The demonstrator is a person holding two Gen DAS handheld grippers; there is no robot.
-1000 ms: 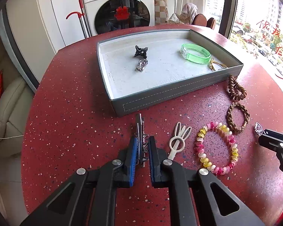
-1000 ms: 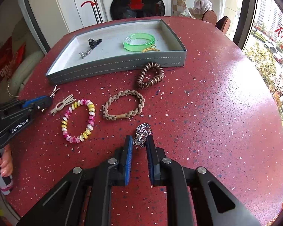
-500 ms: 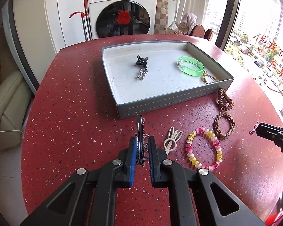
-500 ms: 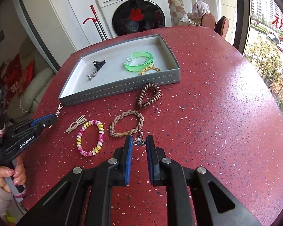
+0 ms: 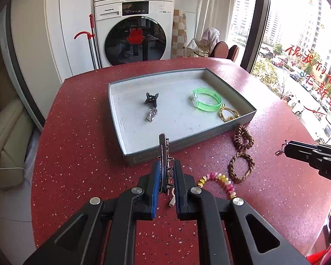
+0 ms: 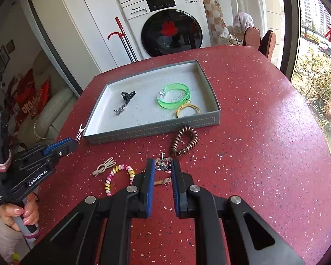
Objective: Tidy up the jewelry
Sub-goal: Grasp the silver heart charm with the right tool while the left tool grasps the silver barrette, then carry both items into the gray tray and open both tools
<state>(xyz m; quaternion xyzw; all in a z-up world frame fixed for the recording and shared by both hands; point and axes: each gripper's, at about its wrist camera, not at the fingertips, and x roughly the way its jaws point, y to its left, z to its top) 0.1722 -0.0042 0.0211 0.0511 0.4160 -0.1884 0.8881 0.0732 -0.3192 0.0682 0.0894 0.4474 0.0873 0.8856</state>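
The red speckled worktop (image 6: pixel 264 132) is carrying a grey tray (image 6: pixel 152 130), which is sitting toward its far side. Inside the tray a green bangle (image 6: pixel 173 98) is lying beside a yellow cord loop (image 6: pixel 187 109), while a black claw clip (image 6: pixel 127 96) and a small silver charm (image 6: pixel 120 110) are lying nearer the left wall. On the worktop in front of the tray, a brown coiled bracelet (image 6: pixel 184 141), a braided bracelet (image 5: pixel 241 166), a pink-and-yellow beaded bracelet (image 6: pixel 118 177) and a beige hair clip (image 6: pixel 104 166) are resting. The left tongs (image 5: pixel 165 176) are pinching a silver alligator hair clip (image 5: pixel 162 152), holding it just short of the tray's near wall. The right tongs (image 6: pixel 162 172) are pinching a small silver ornament (image 6: pixel 162 165) above the braided bracelet.
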